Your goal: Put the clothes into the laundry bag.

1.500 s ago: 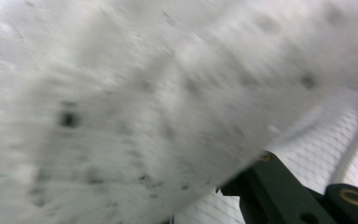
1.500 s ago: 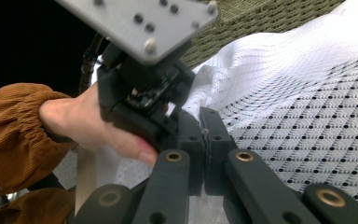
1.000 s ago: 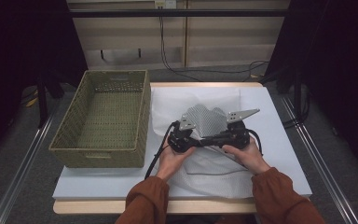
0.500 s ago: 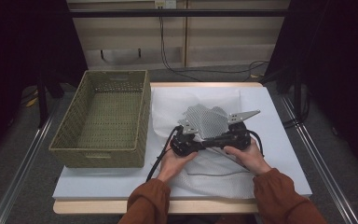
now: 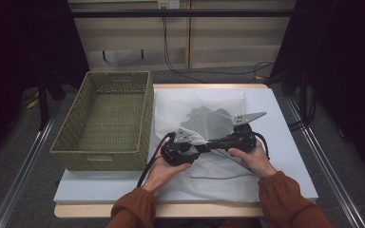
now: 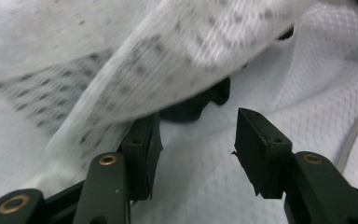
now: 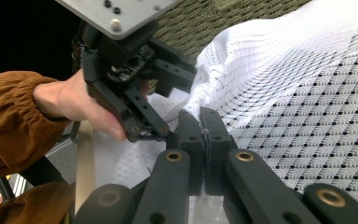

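White mesh cloth lies spread on the desk, pinched by our right tongs and loose from our left tongs.

We hold both tongs over the middle of the cloth, tips facing each other and close together, just right of the woven green basket. In the right gripper view our right tongs have their jaws pressed together on a fold of the cloth, which rises from them in a ridge. In the left gripper view our left tongs have just been opening; their jaws stand apart, the raised fold of the cloth drapes over the left jaw, and flat cloth lies under the gap without being gripped. The basket stands at the desk's left edge, touching the cloth's border.
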The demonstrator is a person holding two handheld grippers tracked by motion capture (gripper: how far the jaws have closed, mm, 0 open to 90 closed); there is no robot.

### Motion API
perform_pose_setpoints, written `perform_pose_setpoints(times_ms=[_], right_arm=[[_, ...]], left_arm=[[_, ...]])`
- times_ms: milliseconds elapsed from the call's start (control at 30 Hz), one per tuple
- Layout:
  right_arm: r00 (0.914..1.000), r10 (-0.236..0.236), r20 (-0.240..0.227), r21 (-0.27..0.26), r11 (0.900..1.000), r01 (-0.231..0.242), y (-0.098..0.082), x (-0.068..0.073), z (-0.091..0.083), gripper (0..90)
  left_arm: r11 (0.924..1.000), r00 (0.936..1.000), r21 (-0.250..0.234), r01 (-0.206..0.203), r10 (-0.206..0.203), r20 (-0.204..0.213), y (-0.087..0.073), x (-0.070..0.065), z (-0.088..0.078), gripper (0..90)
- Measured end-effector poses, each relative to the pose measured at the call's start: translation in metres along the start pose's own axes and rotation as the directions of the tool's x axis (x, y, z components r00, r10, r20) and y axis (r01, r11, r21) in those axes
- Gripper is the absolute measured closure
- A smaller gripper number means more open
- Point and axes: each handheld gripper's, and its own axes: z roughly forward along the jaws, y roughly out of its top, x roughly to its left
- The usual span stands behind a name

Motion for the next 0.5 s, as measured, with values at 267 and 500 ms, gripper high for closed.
perform_pose_setpoints(times_ms=[267, 500], right_arm=[[1.0, 0.002, 0.001, 0.002, 1.0, -0.002, 0.0, 0.0, 0.0, 89.2], [1.0, -0.009, 0.003, 0.01, 1.0, 0.009, 0.0, 0.001, 0.002, 89.2]], left_arm=[[0.9982, 0.998, 0.059, -0.005, 0.009, -0.062, -0.011, 0.004, -0.007, 52.8], [0.9954, 0.994, 0.096, 0.0, 0.011, -0.109, -0.016, 0.007, 0.006, 66.6]])
